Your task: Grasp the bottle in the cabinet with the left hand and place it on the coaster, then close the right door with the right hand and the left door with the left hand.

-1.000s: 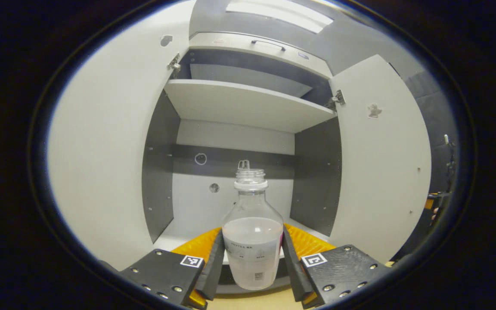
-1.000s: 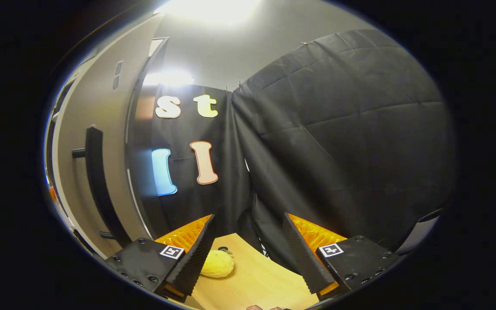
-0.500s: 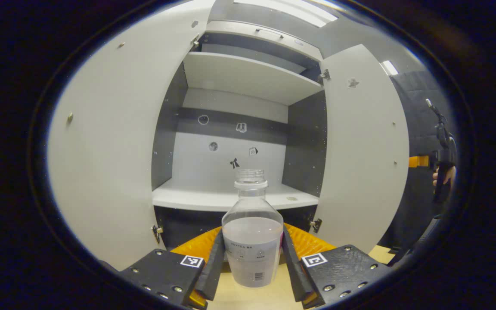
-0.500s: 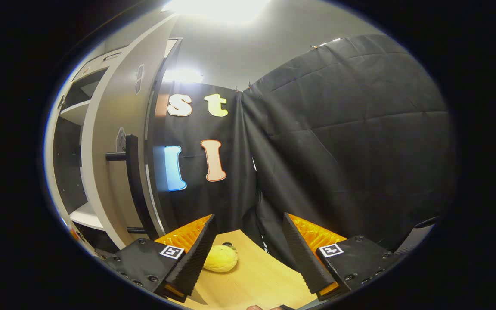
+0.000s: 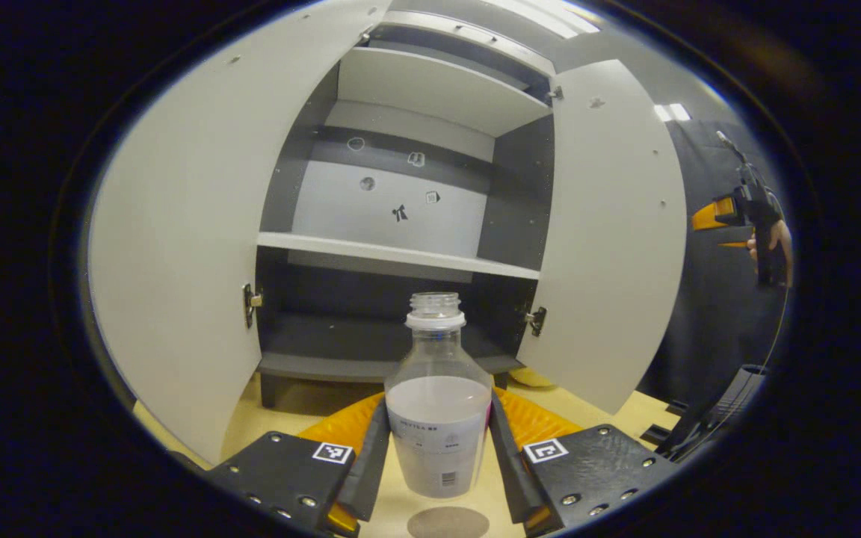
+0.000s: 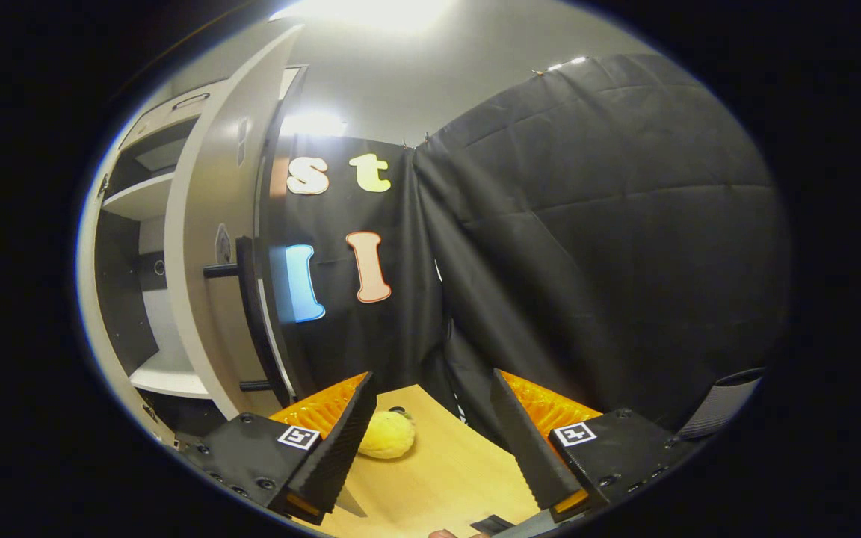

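In the left gripper view my left gripper [image 5: 438, 448] is shut on a clear, capless bottle [image 5: 438, 418] half full of pale liquid, held upright above the wooden table. A round grey coaster [image 5: 448, 522] lies just below the bottle's base. Behind stands the grey cabinet with its left door [image 5: 176, 246] and right door [image 5: 610, 239] both wide open. My right gripper [image 5: 729, 220] shows far right there, held by a hand. In the right gripper view the right gripper [image 6: 430, 441] is open and empty, with the right door's dark handle [image 6: 251, 314] to its left.
The cabinet shelf [image 5: 393, 254] is bare. A yellow lumpy object [image 6: 389, 435] lies on the table [image 6: 438, 478] past the right gripper's left finger. Black cloth walls the right side.
The left gripper has drawn the bottle out of the cabinet and downward; the coaster has come into view under it. The right gripper shifted slightly, showing more of the cabinet interior.
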Tool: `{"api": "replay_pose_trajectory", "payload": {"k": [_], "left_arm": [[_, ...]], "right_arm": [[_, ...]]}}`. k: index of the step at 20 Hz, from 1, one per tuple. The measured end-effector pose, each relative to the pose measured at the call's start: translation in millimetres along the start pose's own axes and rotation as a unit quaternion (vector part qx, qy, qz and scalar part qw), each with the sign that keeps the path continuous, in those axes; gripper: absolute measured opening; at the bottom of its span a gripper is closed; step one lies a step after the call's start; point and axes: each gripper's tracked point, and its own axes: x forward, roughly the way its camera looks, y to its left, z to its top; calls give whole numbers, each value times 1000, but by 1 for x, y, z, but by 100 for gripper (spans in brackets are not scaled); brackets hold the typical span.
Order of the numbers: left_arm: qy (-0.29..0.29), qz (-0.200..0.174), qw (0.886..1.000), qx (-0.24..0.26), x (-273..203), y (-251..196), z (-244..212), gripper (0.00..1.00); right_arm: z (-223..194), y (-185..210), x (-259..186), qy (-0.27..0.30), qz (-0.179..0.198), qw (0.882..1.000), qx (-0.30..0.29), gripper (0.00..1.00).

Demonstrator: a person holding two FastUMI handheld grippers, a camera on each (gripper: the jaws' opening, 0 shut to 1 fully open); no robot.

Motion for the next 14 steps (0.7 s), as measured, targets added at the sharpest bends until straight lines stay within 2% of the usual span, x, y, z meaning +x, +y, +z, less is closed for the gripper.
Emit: {"api": "replay_pose_trajectory", "payload": {"k": [5, 9, 14], "left_arm": [[25, 3, 1000, -7, -18, -4, -47, 68], [40, -1, 999, -8, -21, -11, -71, 68], [44, 0, 999, 21, -19, -20, -99, 67]], "right_arm": [[-6, 6, -7, 11, 5, 1000, -13, 98], [-11, 0, -13, 15, -6, 1000, -7, 98], [-21, -12, -25, 28, -16, 999, -4, 98]]}}
